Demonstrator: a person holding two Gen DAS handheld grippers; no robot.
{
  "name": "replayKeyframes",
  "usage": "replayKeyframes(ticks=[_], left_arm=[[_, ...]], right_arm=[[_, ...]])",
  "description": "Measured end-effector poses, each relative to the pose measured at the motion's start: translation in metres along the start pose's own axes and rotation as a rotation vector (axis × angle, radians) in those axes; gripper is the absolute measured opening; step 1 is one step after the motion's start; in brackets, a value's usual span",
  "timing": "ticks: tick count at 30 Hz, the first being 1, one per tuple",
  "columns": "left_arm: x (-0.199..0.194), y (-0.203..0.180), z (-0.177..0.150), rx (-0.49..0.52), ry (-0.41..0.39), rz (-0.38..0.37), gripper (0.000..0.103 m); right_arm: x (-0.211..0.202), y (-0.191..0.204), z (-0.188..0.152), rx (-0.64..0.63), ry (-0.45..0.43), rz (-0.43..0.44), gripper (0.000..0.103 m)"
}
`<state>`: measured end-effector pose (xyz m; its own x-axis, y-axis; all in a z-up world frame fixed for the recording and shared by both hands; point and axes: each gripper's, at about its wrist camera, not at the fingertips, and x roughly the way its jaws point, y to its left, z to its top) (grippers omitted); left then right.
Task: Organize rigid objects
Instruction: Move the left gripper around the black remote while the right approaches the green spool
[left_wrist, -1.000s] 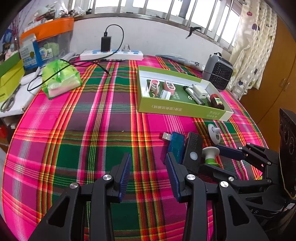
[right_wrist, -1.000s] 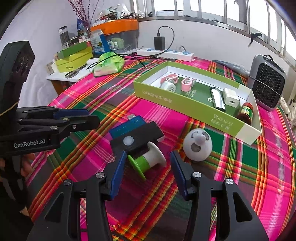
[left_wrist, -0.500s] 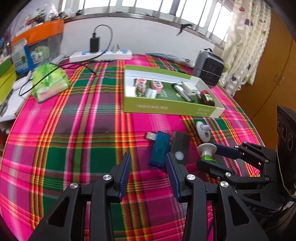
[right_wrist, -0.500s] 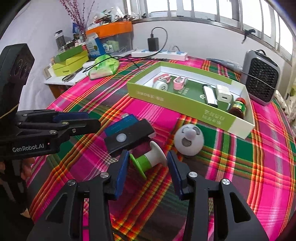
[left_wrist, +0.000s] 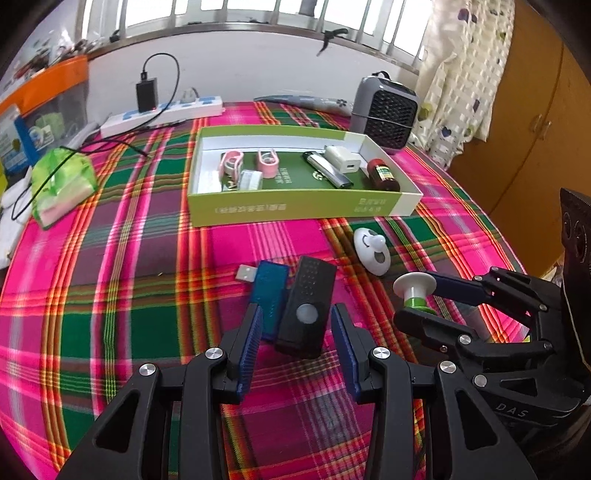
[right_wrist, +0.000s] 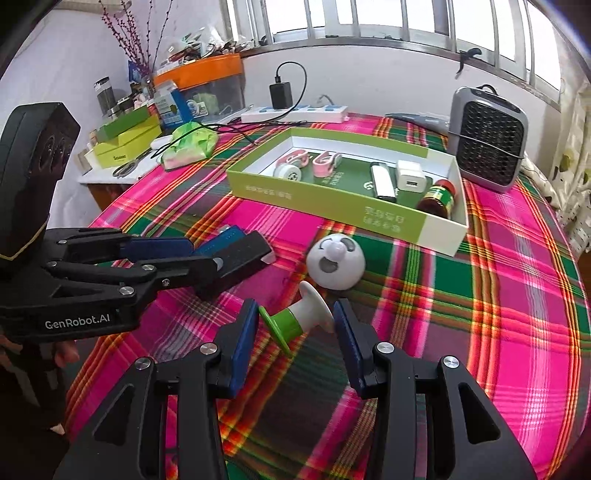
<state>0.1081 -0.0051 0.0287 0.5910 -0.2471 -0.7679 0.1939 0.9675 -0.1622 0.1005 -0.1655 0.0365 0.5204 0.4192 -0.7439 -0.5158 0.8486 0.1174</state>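
Left wrist view: the left tool (left_wrist: 295, 328) hangs over the plaid-covered bench (left_wrist: 110, 295) with its jaws apart, the near end of a black remote (left_wrist: 306, 306) lying between them untouched. A blue USB stick (left_wrist: 267, 284) lies just beside the remote. To the right, the right tool (left_wrist: 417, 295) pinches a white and green spool (left_wrist: 413, 291); the letters "DAS" show on its body. Behind, a green box (left_wrist: 295, 210) holds pink clips, a white charger and a brown bottle; its printed writing is too small to read.

Right wrist view: the right tool (right_wrist: 295, 325) has just narrowed its jaws, and both pads now touch the spool's (right_wrist: 295, 319) flanges, gripping it. A white round face toy (right_wrist: 335, 265) sits just beyond. The left tool (right_wrist: 177, 258) reads "GenRobot.AI".
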Motion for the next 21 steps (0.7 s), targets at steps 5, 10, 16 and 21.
replayKeyframes(ticks=[5,10,16,21], left_arm=[[0.006,-0.007,0.004,0.020,0.010,0.004,0.038],[0.011,-0.016,0.006,0.060,0.017,0.012,0.038],[0.016,-0.024,0.011,0.102,0.021,0.045,0.038],[0.020,-0.027,0.009,0.084,0.047,0.000,0.038]], right_arm=[[-0.005,-0.006,-0.003,0.017,-0.008,-0.007,0.044],[-0.009,-0.013,-0.006,0.034,-0.014,-0.019,0.044],[-0.014,-0.019,-0.007,0.048,-0.023,-0.029,0.044],[-0.017,-0.025,-0.009,0.061,-0.030,-0.032,0.044]])
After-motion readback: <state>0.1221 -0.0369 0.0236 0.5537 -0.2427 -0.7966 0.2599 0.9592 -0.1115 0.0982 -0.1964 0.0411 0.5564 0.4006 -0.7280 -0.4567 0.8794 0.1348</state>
